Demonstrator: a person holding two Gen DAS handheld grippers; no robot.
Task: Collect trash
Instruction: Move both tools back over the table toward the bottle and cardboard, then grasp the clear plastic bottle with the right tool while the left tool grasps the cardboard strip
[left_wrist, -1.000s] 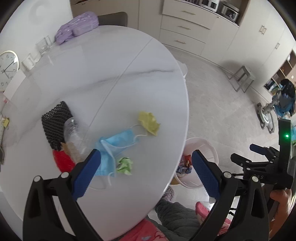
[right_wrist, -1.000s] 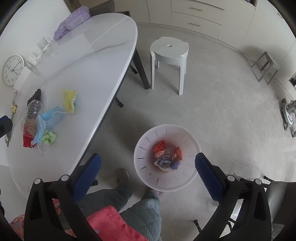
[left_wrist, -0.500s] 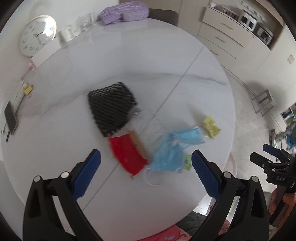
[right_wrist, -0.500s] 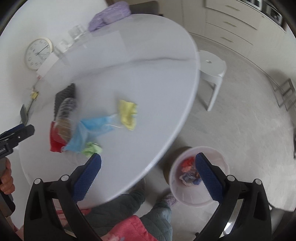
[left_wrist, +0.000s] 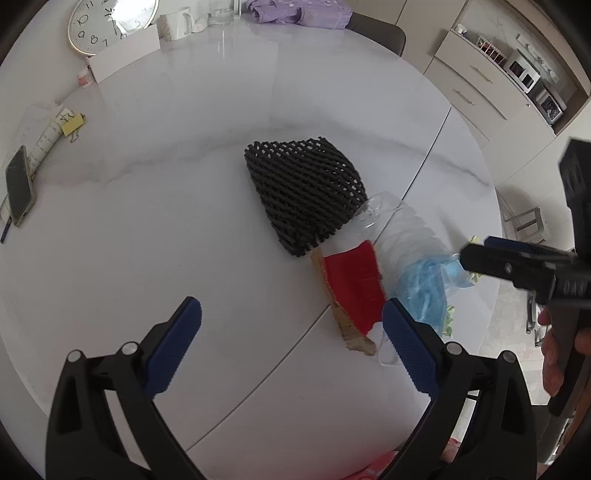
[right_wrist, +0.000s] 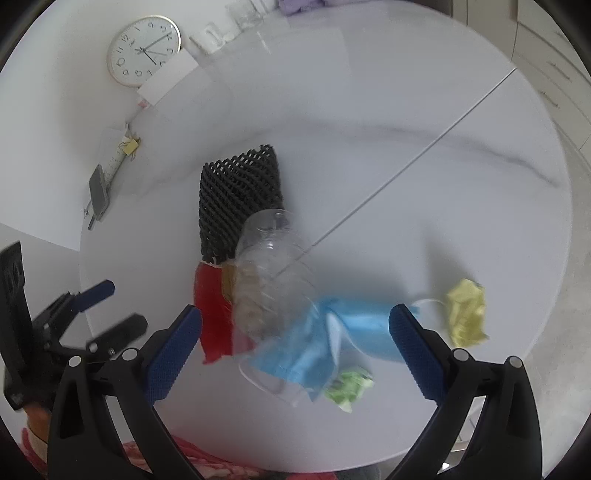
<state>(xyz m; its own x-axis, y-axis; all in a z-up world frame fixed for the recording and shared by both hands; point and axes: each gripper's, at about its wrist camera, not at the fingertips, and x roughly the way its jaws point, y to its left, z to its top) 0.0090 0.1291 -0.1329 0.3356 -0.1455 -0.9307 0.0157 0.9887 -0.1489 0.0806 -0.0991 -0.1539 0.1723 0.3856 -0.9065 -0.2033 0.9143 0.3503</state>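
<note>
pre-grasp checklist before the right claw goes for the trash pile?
1. Right claw open, nothing held: ok.
2. Left claw open, nothing held: ok.
3. Clear crushed plastic bottle reachable: not ok, blue face mask covers its near end.
4. Bottle free of black foam mesh sleeve: cannot tell, they overlap.
5. Red torn wrapper unobstructed: ok in the left view.
6. Crumpled yellow paper and crumpled green paper lying apart: ok.

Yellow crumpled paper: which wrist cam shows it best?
Right wrist: the yellow crumpled paper lies fully visible on the table, beside the blue mask. The left wrist view doesn't show it.
</note>
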